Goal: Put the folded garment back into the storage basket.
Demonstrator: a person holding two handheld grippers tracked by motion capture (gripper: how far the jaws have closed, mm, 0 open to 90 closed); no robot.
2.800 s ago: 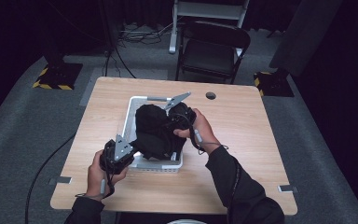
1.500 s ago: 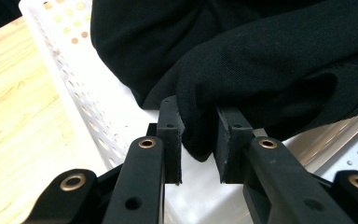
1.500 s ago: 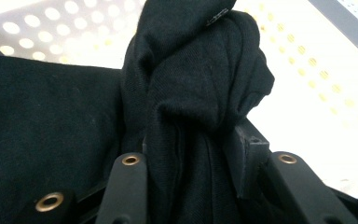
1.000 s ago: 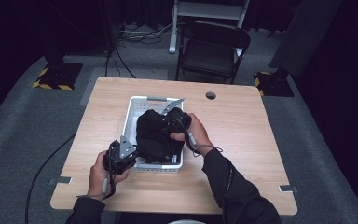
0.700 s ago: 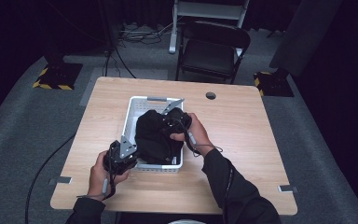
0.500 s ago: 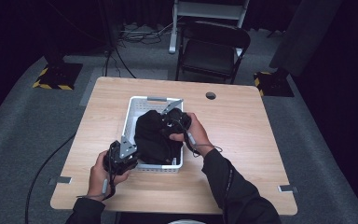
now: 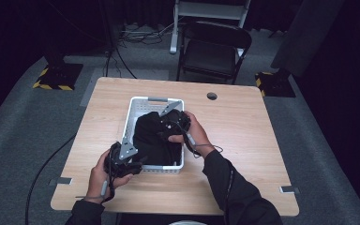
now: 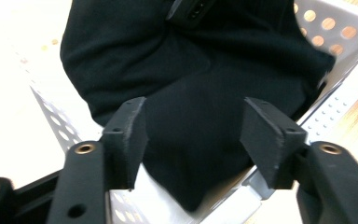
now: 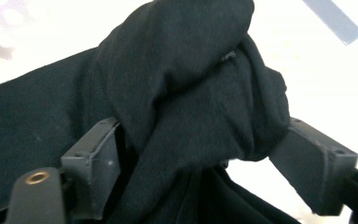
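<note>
A black cloth (image 7: 152,136) lies bunched in a white perforated basket (image 7: 155,99) in the middle of the table. My right gripper (image 7: 171,123) is over the cloth's far right part. In the right gripper view it (image 9: 196,158) stands open, jaws wide apart, with a thick fold of the cloth (image 9: 191,93) lying between them. My left gripper (image 7: 124,161) is at the basket's near left corner. It (image 8: 193,135) is open, and a flap of the cloth (image 8: 191,154) hangs over the basket rim (image 8: 326,116) just beyond its jaws.
The wooden table (image 7: 243,140) has a round cable hole (image 7: 211,96) at its far right. A black folding chair (image 7: 215,49) stands behind the table. Cables run over the grey floor at left.
Since the earliest frame the cloth heap has sunk lower into the basket and my right gripper has come down with it. Over the last second almost nothing has moved.
</note>
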